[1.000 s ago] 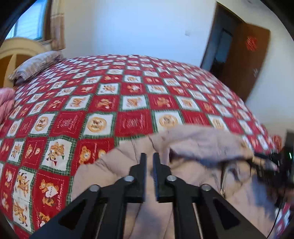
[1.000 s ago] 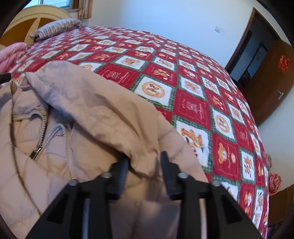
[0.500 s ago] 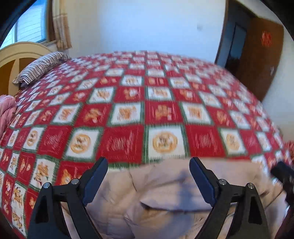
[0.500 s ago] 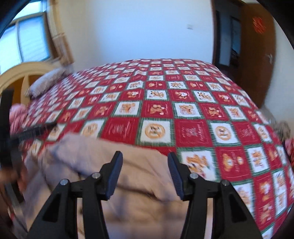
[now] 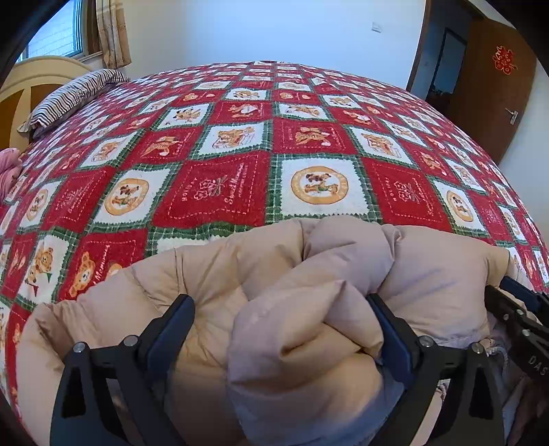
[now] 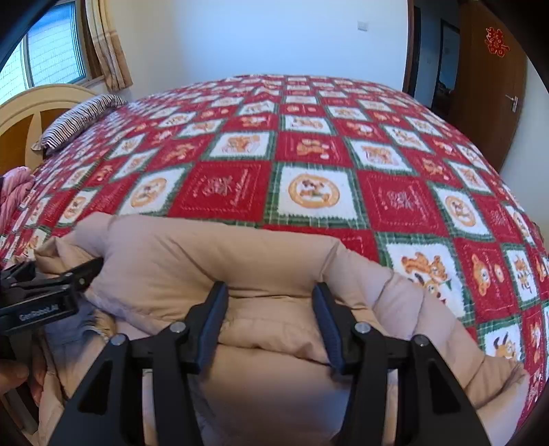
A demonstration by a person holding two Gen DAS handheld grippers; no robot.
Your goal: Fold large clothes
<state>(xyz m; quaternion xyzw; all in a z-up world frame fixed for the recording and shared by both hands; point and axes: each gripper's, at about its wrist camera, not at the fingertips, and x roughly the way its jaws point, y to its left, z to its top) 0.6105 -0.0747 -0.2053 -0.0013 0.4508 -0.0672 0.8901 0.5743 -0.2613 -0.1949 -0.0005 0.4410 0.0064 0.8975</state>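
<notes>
Beige padded jacket (image 5: 212, 284) bunched at bed's (image 5: 308, 137) near edge. My left gripper (image 5: 279, 320) opening, straddling a fold ungripped; right gripper (image 6: 271, 319) released, half-spread, ready to pinch.

One beige jacket (image 5: 260, 274) bunched on one bed with one red quilt (image 5: 212, 185). Two grippers: the left (image 5: 279, 319), also seen from the right wrist (image 6: 51, 288), and the right (image 6: 271, 319), also seen from the left wrist (image 5: 521, 308), each with two fingers. One striped pillow (image 5: 72, 99), one headboard (image 5: 31, 85), one pink cloth (image 6: 13, 195), one window (image 6: 51, 51), one curtain (image 6: 106, 44), one door (image 5: 487, 82), one red door ornament (image 5: 502, 60), one wall switch (image 5: 376, 26).
</notes>
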